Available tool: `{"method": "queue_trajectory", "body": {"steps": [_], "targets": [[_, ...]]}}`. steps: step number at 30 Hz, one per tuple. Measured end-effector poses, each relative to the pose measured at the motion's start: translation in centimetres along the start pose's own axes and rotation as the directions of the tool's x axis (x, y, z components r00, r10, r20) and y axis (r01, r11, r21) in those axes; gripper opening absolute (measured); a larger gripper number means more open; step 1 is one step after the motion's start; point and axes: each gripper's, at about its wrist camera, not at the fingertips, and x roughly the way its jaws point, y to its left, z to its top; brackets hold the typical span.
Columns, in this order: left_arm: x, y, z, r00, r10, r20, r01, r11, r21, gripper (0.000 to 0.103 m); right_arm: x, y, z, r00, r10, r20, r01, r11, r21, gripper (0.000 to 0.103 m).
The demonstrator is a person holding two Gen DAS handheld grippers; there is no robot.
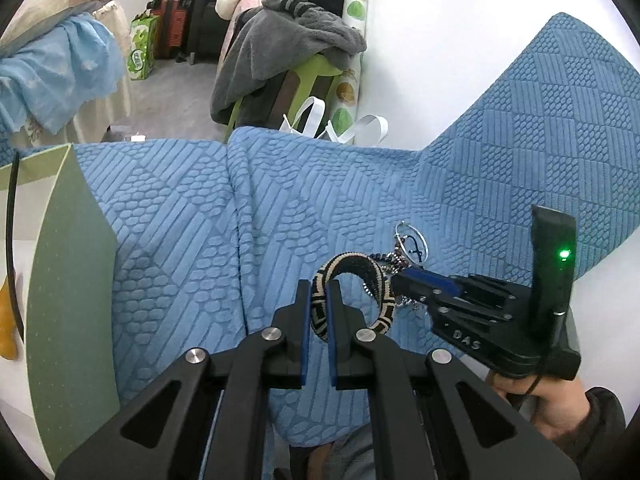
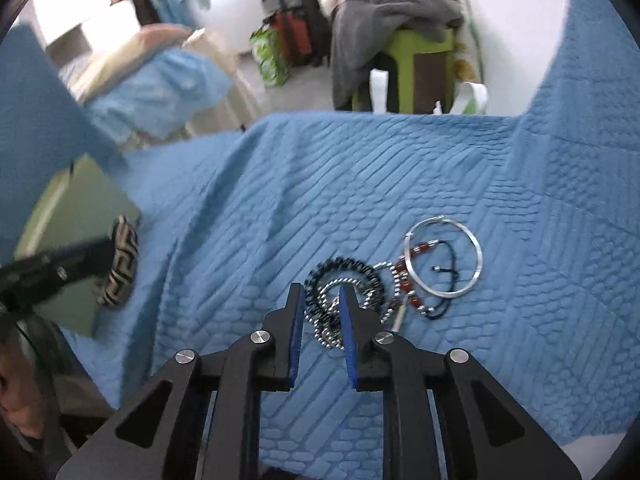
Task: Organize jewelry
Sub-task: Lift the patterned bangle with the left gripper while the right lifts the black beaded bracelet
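Observation:
My left gripper (image 1: pixel 319 292) is shut on a black-and-cream woven bangle (image 1: pixel 356 270) and holds it above the blue quilted cloth (image 1: pixel 280 200). The bangle also shows in the right wrist view (image 2: pixel 120 268), at the left beside the green box (image 2: pixel 76 216). My right gripper (image 2: pixel 320 300) is open, its fingers either side of a black-and-silver beaded bracelet (image 2: pixel 344 280) lying on the cloth. A silver hoop bangle (image 2: pixel 444 256), red-beaded strand (image 2: pixel 404 280) and black cord (image 2: pixel 448 268) lie just right of it. In the left wrist view the right gripper (image 1: pixel 404 280) sits over this pile.
A green box (image 1: pixel 72 272) with white inside stands at the left edge of the cloth. Beyond the bed edge are a green stool (image 1: pixel 316 76) draped with grey clothing (image 1: pixel 280 40), bags and a blue-covered bed (image 1: pixel 60 64).

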Motion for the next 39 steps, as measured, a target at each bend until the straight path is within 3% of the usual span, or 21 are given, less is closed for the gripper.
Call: {"method": "queue_trajectory", "body": {"steps": [7, 14, 19, 30, 39], "targets": [[0.4, 1.0, -0.4, 1.0, 0.025, -0.017, -0.025, 0.999, -0.02, 0.007, 1.6, 0.8, 1.0, 1.0, -0.008, -0.006, 0.008, 1.0, -0.022, 0.016], [0.2, 1.3, -0.4, 0.999, 0.033, -0.014, -0.034, 0.999, -0.027, 0.007, 3.3, 1.2, 0.5, 0.996, -0.077, -0.05, 0.074, 0.996, -0.052, 0.016], [-0.2, 1.5, -0.2, 0.999, 0.037, -0.011, -0.037, 0.999, -0.028, 0.007, 2.8, 1.4, 0.3, 0.994, -0.103, -0.021, 0.102, 0.993, -0.055, 0.006], [-1.8, 1.8, 1.1, 0.997, 0.069, -0.032, -0.069, 0.998, -0.006, 0.007, -3.2, 1.2, 0.8, 0.989, -0.118, 0.087, 0.112, 0.992, 0.065, 0.006], [-7.4, 2.4, 3.3, 0.998, 0.051, 0.03, -0.051, 0.999, 0.0, 0.007, -9.5, 3.9, 2.6, 0.975, -0.097, 0.201, 0.074, 0.991, 0.115, 0.006]]}}
